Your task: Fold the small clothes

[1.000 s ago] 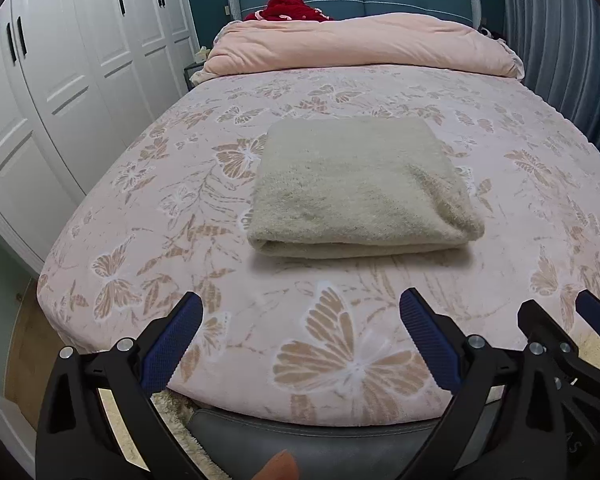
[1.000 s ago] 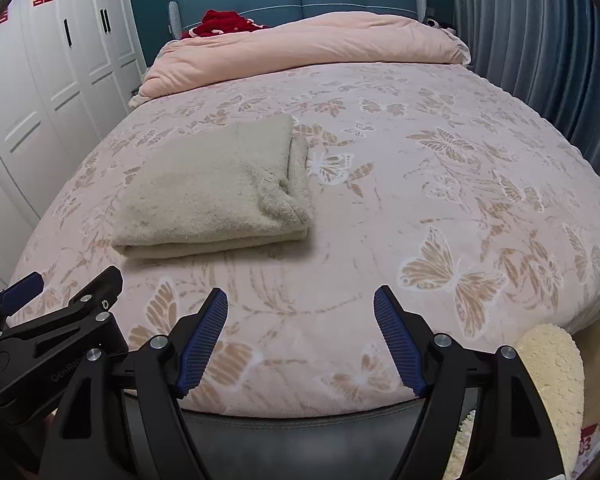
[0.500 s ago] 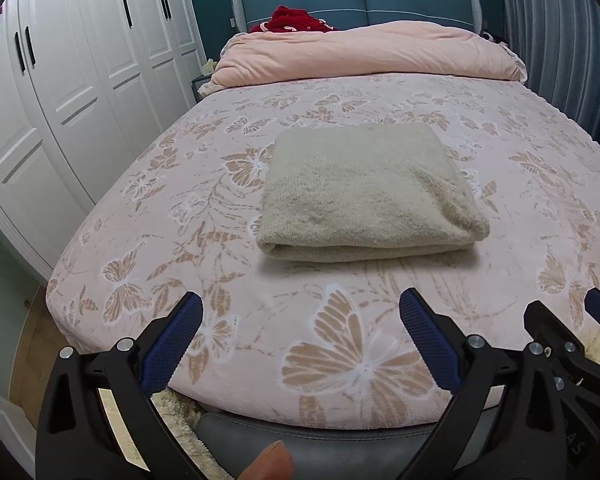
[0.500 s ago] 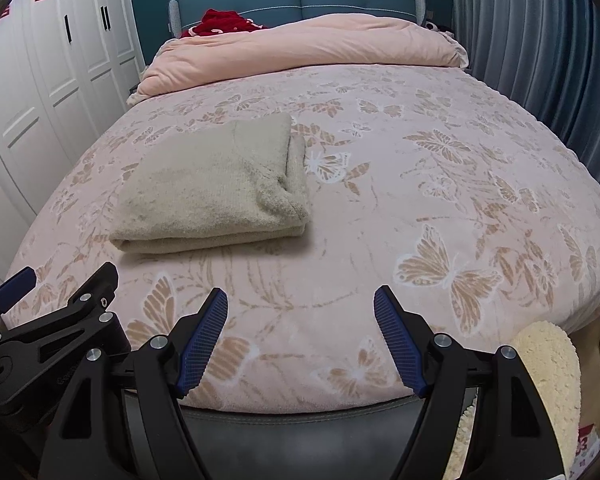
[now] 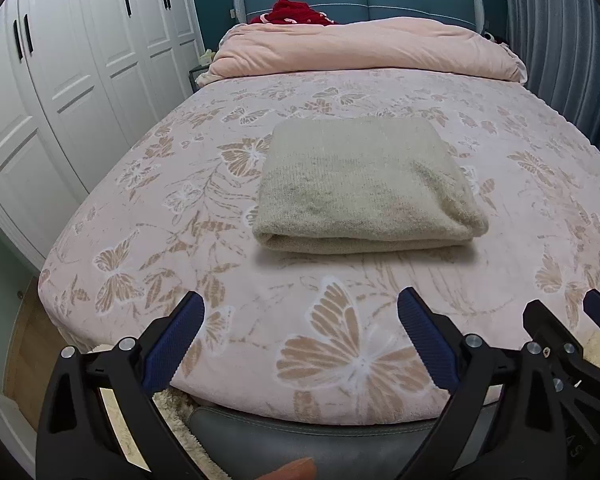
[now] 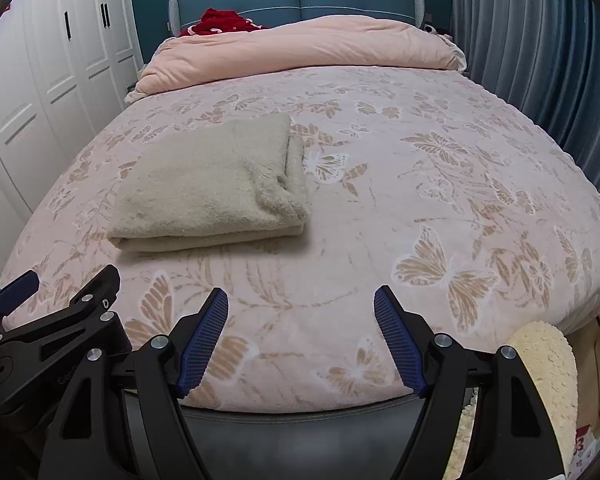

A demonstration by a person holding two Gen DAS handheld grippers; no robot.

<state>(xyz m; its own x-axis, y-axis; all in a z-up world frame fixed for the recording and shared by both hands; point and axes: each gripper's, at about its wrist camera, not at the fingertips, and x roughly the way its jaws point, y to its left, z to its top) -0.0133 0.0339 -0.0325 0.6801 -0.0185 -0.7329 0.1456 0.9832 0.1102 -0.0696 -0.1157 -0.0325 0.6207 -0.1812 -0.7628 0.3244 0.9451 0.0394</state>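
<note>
A beige fuzzy garment (image 5: 364,188) (image 6: 216,188) lies folded into a thick rectangle on the pink butterfly-print bedspread (image 5: 340,352) (image 6: 440,200). My left gripper (image 5: 300,340) hangs over the foot edge of the bed, short of the garment, open with nothing between its blue pads. My right gripper (image 6: 300,340) is open too and holds nothing, to the right of the left one; the garment lies ahead and to its left. Each gripper shows at the edge of the other's view.
A pink duvet (image 5: 364,48) is heaped at the head of the bed with a red item (image 5: 296,10) behind it. White wardrobes (image 5: 72,80) line the left side, blue curtains (image 6: 540,60) the right. A cream fluffy rug (image 6: 548,368) lies on the floor.
The views have drifted a little; the garment sits slightly lower and further right in the left wrist view. Both grippers stay open and the garment has not moved on the bed.
</note>
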